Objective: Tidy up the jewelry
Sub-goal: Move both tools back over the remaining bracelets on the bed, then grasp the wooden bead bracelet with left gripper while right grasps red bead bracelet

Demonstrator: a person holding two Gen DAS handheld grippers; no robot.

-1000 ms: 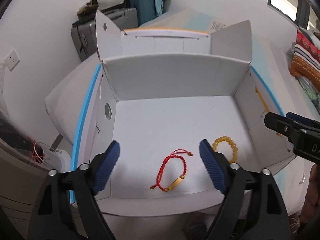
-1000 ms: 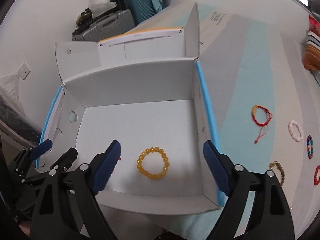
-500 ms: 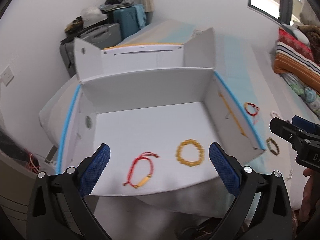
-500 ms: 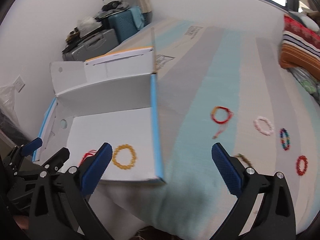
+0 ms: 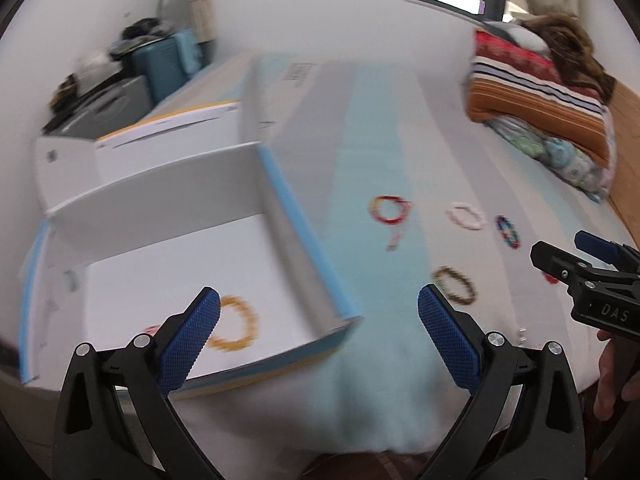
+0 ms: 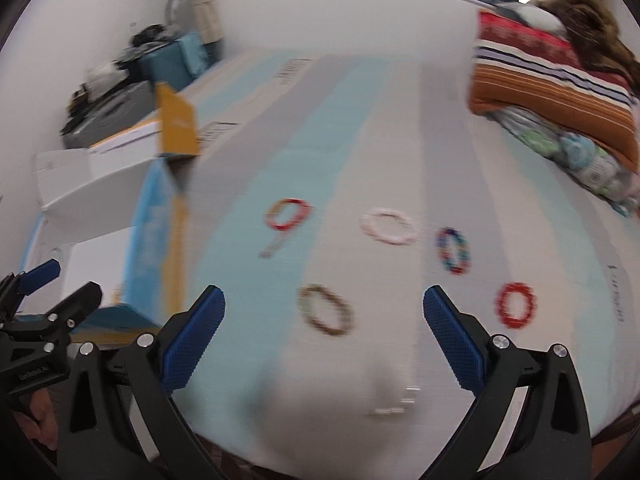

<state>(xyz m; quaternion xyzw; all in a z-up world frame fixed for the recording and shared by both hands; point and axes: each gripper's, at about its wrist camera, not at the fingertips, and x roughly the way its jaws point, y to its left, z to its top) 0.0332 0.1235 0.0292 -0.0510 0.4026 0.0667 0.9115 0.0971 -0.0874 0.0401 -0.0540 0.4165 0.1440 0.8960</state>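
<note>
Both views are blurred. My left gripper (image 5: 318, 312) is open and empty above the near right corner of the white box (image 5: 304, 256). A yellow bead bracelet (image 5: 236, 326) lies in the box. My right gripper (image 6: 324, 312) is open and empty over the striped bedsheet. A brown bead bracelet (image 6: 326, 310) (image 5: 456, 286) lies between its fingers, below it. Farther off lie a red cord bracelet (image 6: 286, 216) (image 5: 390, 210), a white bracelet (image 6: 386, 226) (image 5: 466, 216), a multicoloured bracelet (image 6: 452, 250) (image 5: 507, 232) and a red bead bracelet (image 6: 515, 305).
Folded blankets (image 6: 552, 80) are stacked at the far right of the bed. Suitcases (image 5: 160, 64) stand by the wall behind the box. The box's orange flap (image 6: 176, 124) stands up at the left. The bed's near edge (image 6: 360, 452) is just below the grippers.
Both grippers have swung right, away from the box and over the bedsheet. The box has slid to the left in both views. Both stay open and empty.
</note>
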